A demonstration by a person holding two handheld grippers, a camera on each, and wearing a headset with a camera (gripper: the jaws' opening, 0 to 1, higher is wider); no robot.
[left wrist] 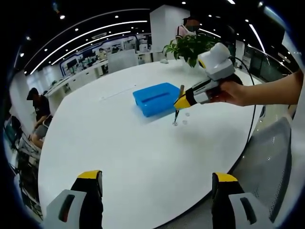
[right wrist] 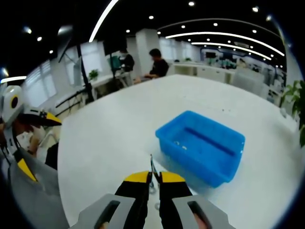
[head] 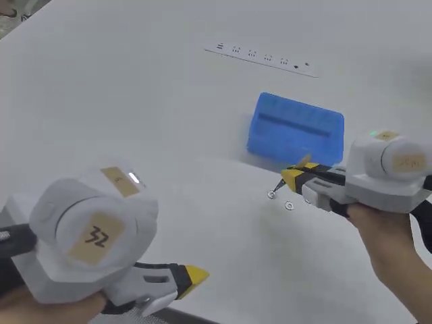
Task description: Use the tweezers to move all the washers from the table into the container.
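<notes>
A blue container [head: 297, 129] stands on the white table, also seen as the container [right wrist: 202, 145] and the container [left wrist: 155, 98]. My right gripper [head: 291, 177] is shut on thin tweezers [head: 278, 185], whose tips point down at a small washer [head: 271, 195] just in front of the container. A second washer [head: 289, 206] lies beside it. From the left gripper view the tweezers [left wrist: 177, 113] meet a washer [left wrist: 175, 124]. In the right gripper view the jaws [right wrist: 153, 177] clamp the tweezers [right wrist: 152, 167]. My left gripper [head: 196, 275] is open and holds nothing, near the table's front edge, far from the washers.
A white power strip [head: 263, 59] lies at the back of the table [head: 169, 135]. A potted plant [left wrist: 190, 46] stands at the table's far side. People sit at other desks in the room. A chair [left wrist: 271, 157] stands by the table's edge.
</notes>
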